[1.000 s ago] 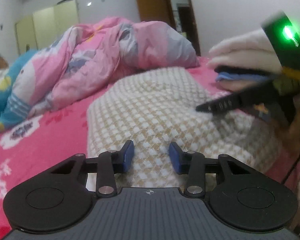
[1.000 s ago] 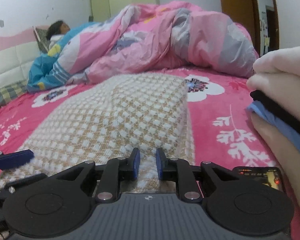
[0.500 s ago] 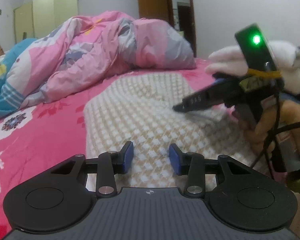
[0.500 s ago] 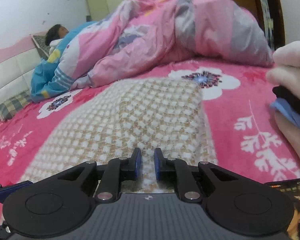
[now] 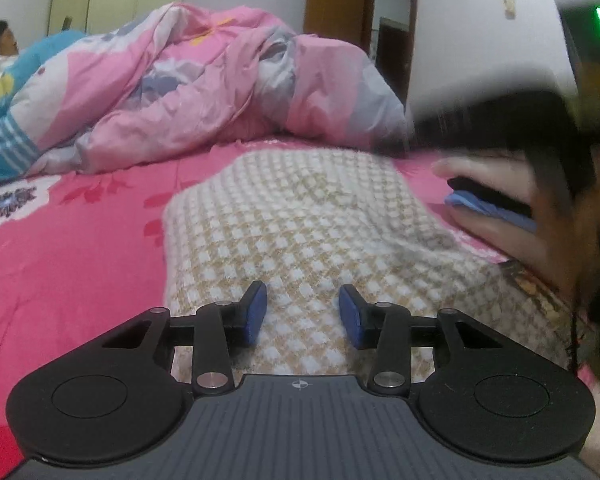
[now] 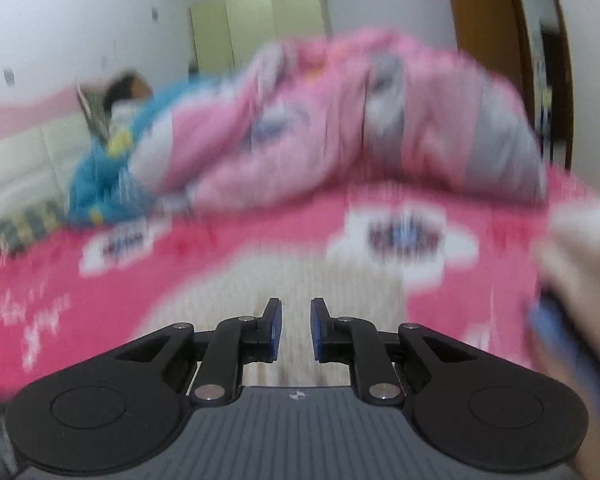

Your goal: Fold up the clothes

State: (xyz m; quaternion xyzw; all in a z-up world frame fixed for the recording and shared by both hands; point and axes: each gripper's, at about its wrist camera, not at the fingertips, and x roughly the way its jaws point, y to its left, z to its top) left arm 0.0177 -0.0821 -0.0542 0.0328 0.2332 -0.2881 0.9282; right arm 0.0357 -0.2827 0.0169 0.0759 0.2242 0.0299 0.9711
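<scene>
A folded beige-and-white checked garment (image 5: 300, 224) lies on the pink bed sheet (image 5: 72, 248). My left gripper (image 5: 302, 312) is open just above the garment's near edge, nothing between its fingers. The right gripper's body shows blurred at the upper right of the left wrist view (image 5: 512, 116). In the blurred right wrist view my right gripper (image 6: 296, 326) stands above the near end of the garment (image 6: 320, 288), jaws a narrow gap apart, holding nothing.
A crumpled pink quilt (image 5: 220, 88) is heaped at the back of the bed. A person in blue (image 5: 4, 92) lies at the far left. A stack of folded clothes (image 5: 500, 204) sits at the right. A doorway (image 5: 392, 52) is behind.
The right gripper has risen fast off the garment, its view now blurred, and its jaws have parted slightly. The left gripper has stayed open over the garment's near edge.
</scene>
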